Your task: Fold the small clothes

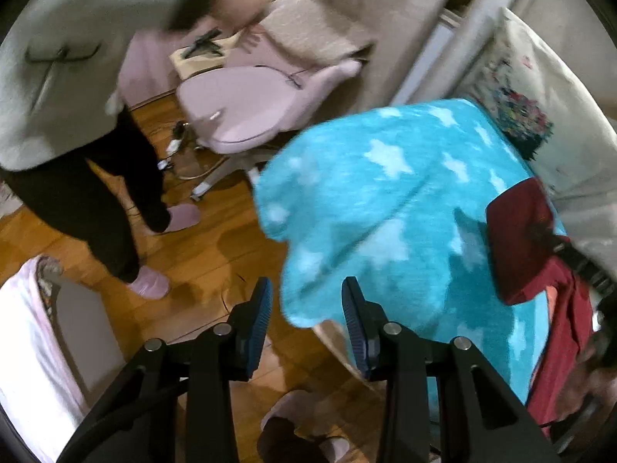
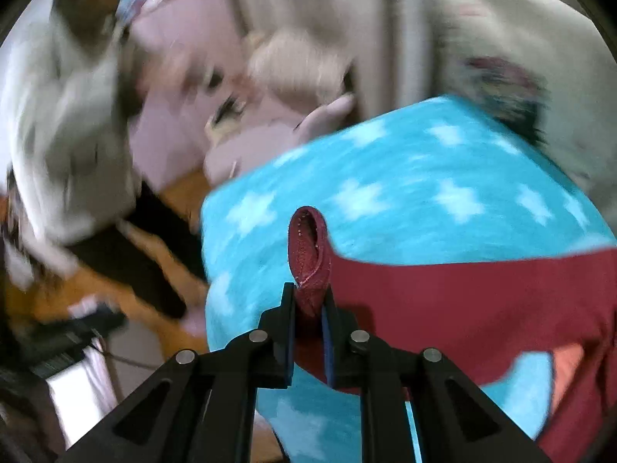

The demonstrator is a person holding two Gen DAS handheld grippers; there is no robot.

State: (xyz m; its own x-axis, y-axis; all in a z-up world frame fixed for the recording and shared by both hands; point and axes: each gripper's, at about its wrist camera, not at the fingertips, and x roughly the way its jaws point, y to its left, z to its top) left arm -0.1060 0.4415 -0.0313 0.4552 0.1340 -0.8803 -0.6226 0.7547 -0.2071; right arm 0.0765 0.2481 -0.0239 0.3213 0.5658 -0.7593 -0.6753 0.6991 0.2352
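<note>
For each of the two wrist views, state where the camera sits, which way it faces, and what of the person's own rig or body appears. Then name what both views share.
Left wrist: sits on the left gripper, looking forward and down past its open fingers at the wooden floor and the blue star blanket; slippered feet show below.
Right wrist: sits on the right gripper, looking along fingers shut on the dark red garment over the blanket.
Shared: the blanket, the red garment, the pink chair.
</note>
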